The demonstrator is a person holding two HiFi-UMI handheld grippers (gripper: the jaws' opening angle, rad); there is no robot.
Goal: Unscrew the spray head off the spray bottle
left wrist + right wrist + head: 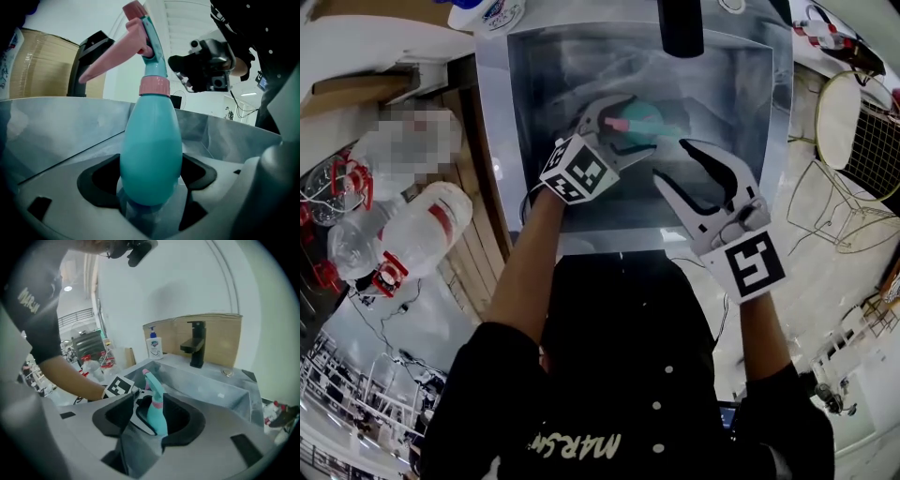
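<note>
So, spray bottle (151, 154): teal, being held up inside the sink (516, 141); can't tell if it's touching the bottom.
Spray head (136, 47): pink, sitting on the neck with the trigger sticking out to one side.
Collar (154, 86): pink ring, looking seated flush against the bottle. No gap showing, so I'm guessing it's barely loosened, if at all.
Left tool (150, 183): clamping the fat lower body of the bottle, pads pressing on both sides.
Right tool (675, 161): hanging released, jaws spread, grasping nothing. It's sitting near the bottle but apart from it, lined up toward the head.
Progress: bottle is getting braced, head isn't off yet. Pretty much all the twisting looks left to do.
Next, I'm thinking: right tool needs to be closing on the collar and turning.
Background: black faucet (196, 348) standing at the far rim.
</note>
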